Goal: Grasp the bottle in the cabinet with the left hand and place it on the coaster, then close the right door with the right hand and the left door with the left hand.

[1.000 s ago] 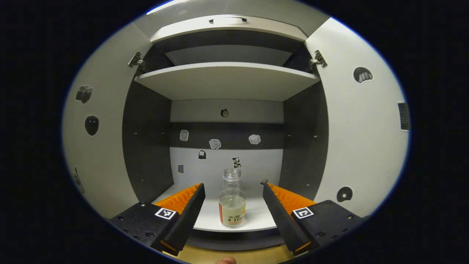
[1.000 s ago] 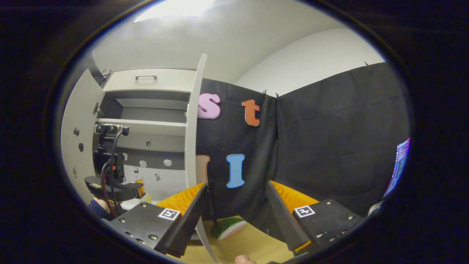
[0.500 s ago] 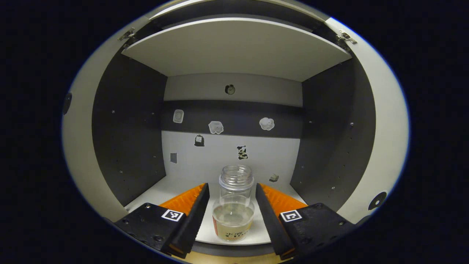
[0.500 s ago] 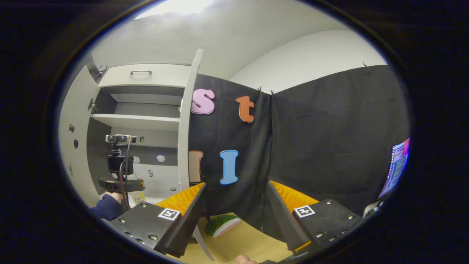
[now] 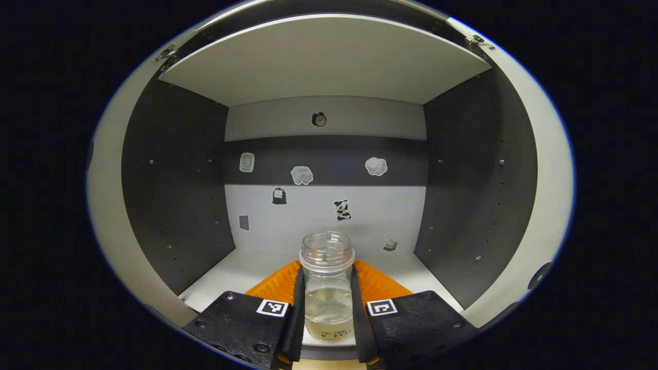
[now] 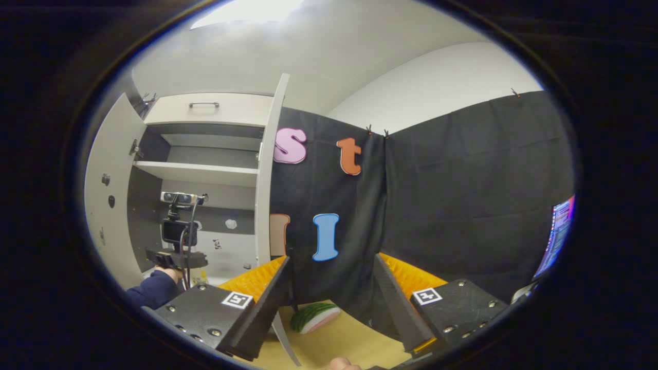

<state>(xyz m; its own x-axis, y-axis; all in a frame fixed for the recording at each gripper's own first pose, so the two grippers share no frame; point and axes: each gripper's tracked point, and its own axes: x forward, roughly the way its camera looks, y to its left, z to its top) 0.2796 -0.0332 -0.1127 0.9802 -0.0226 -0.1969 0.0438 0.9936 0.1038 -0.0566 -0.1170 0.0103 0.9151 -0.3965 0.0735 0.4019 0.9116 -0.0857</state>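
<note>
dark cabinet walls and a pale back panel dotted with small stickers frame the left gripper view, under a white upper shelf [image 5: 324, 56]. at the front edge of the lower shelf [image 5: 241, 267] stands the bottle [image 5: 328, 293] — clear plastic, uncapped, with a little liquid low in it. it sits upright right between the left gripper [image 5: 326, 308] jaws, which are drawn in until both black inner faces meet the bottle's body below the neck; both seem to press on it. judged from its look, the bottle is light and thin-walled, likely to flex under a hard squeeze and to spill through the open mouth if tipped, so a hold on the straight body, kept upright, suits it.

right gripper view: over a yellow tabletop [image 6: 339, 341], the right gripper [image 6: 331, 298] hangs with its jaws wide apart and nothing between them. beyond stands the cabinet with its right door [image 6: 267, 174] and left door [image 6: 105, 195] both open, and the left gripper is reached into it, held by a hand in a dark sleeve [image 6: 151, 290]. a green-and-pink object lies on the tabletop — whether it is the coaster i cannot tell.
</note>
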